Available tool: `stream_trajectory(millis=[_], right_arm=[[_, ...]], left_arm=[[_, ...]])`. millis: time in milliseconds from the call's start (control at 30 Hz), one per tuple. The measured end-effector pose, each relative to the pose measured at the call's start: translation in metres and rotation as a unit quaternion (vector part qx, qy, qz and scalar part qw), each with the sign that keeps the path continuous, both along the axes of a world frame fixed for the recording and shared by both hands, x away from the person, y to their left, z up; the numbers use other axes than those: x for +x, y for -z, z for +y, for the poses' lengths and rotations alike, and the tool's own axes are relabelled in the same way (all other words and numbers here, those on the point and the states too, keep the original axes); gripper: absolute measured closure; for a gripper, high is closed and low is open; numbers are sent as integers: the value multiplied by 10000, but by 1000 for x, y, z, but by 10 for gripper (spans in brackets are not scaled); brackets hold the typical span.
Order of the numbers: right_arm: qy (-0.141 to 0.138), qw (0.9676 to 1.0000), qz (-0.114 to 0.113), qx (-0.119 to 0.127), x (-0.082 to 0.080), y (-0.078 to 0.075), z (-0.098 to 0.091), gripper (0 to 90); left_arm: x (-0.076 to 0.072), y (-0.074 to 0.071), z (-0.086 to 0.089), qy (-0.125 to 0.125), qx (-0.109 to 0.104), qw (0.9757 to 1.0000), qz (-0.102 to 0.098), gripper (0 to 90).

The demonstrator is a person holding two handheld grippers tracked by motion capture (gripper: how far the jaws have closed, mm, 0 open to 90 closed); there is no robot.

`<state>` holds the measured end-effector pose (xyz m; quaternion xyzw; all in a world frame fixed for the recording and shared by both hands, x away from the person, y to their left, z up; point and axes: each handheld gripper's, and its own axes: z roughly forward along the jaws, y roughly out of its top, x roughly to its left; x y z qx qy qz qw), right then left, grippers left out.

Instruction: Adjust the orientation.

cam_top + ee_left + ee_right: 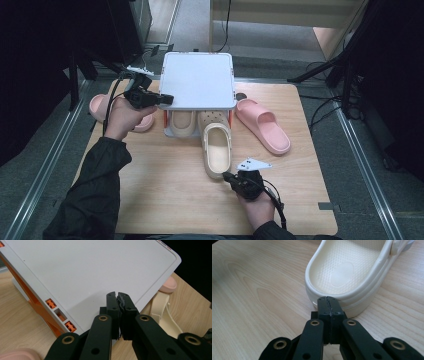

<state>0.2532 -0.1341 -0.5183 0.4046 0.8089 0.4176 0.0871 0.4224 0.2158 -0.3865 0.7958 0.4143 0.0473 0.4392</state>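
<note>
One white shoe rack [199, 80] with orange side struts stands at the far middle of the wooden table [165, 200], and everything else is placed from it. Four shoes are on the table: two cream clogs and two pink slides. One cream clog [183, 122] sits under the rack's top shelf; the second cream clog [218, 150] has its toe under the shelf and its heel sticking out toward the person. One pink slide [262, 125] lies just right of the rack, the other [100, 107] to its left, partly behind the left hand.

The left gripper [167, 99] has its jaws pressed together, holding nothing, its tip at the rack's near left corner. The right gripper [226, 176] is likewise closed and empty, its tip against the protruding clog's heel.
</note>
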Motion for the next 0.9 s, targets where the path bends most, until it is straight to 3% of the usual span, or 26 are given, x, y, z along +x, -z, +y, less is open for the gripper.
stream_trajectory(millis=[333, 567, 767, 900], right_arm=[[-5, 10000, -68, -12, 6, -1, 7, 900], [-26, 9996, -273, -36, 10, -6, 14, 900], [-12, 9996, -265, 34, 25, -13, 17, 900], [-60, 9997, -252, -5, 23, -14, 19, 900]], left_arm=[[0, 0, 0, 10, -18, 10000, 15, 875], [0, 0, 0, 23, -31, 10000, 20, 875], [0, 0, 1, 22, -34, 10000, 24, 875], [0, 0, 1, 30, -38, 10000, 26, 875]])
